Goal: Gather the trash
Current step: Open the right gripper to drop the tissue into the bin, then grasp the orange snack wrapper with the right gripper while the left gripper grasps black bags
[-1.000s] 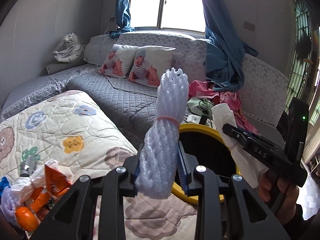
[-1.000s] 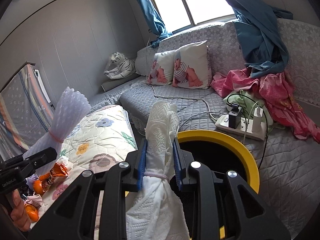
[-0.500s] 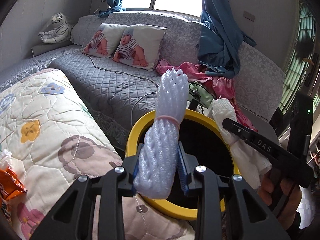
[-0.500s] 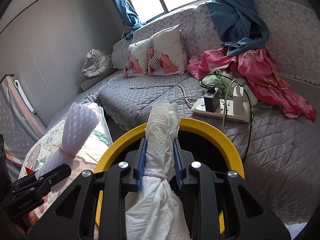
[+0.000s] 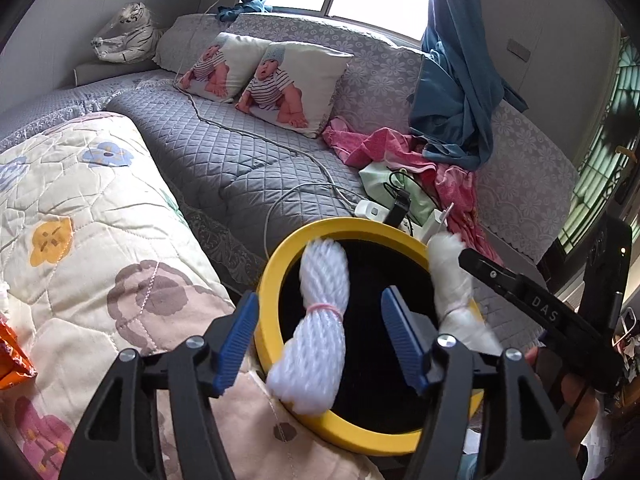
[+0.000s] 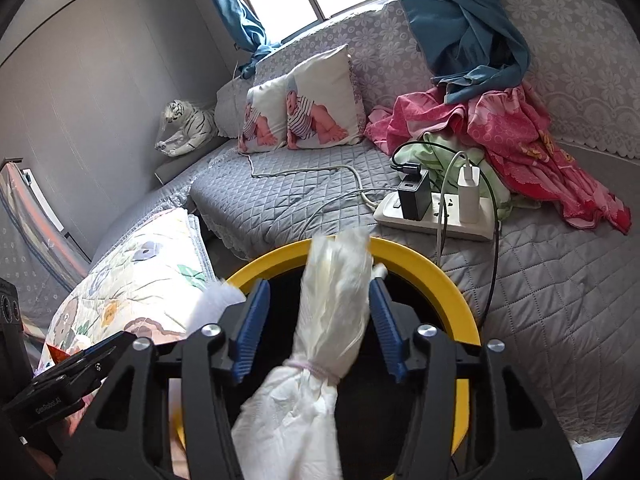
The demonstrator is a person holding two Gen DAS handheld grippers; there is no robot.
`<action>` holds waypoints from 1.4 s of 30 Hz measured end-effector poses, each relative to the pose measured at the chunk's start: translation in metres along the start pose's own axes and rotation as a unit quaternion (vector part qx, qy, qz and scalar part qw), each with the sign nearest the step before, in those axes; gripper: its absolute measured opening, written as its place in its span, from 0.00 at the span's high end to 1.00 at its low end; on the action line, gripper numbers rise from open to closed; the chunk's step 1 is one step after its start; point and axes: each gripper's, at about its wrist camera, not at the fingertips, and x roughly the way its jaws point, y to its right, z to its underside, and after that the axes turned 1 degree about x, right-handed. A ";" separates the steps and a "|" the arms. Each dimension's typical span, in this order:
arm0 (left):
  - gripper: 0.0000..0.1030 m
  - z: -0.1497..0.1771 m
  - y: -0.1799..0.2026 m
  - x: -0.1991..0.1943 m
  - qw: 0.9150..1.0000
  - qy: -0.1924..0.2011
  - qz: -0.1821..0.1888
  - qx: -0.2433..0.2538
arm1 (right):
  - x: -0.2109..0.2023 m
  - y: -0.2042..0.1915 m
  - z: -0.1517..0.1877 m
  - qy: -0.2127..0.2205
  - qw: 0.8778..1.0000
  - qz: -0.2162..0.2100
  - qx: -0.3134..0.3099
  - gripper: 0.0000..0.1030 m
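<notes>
My left gripper (image 5: 320, 330) is opening; the white foam-net roll bound with a pink band (image 5: 318, 320) lies free between its blue pads, long axis running away from me, far end over the round yellow-rimmed black bin (image 5: 276, 276). My right gripper (image 6: 318, 326) is likewise opening around the banded white paper bundle (image 6: 332, 312), which points the same way over that bin.

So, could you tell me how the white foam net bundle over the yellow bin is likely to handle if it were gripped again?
The white foam net bundle is probably very light and squashy: it is open-mesh foam, so pads would sink in. The pink band around its middle should keep it rolled. Its rounded shape suggests it might roll on the quilt if it misses the yellow bin.
</notes>
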 end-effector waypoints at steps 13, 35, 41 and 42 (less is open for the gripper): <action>0.39 -0.022 -0.034 -0.095 0.988 0.109 -0.089 -0.058 | -0.041 -0.013 -0.007 0.068 0.998 0.000 -0.013 0.46; 0.08 0.151 -0.163 -0.352 0.882 0.199 -0.410 -0.123 | -0.046 -0.240 0.087 -0.032 0.924 -0.271 -0.269 0.27; 0.08 0.196 -0.183 -0.356 0.885 0.171 -0.406 -0.151 | -0.023 -0.286 0.109 -0.062 0.910 -0.281 -0.298 0.27; 0.08 0.200 -0.186 -0.355 0.886 0.168 -0.404 -0.157 | -0.018 -0.291 0.111 -0.064 0.911 -0.278 -0.298 0.27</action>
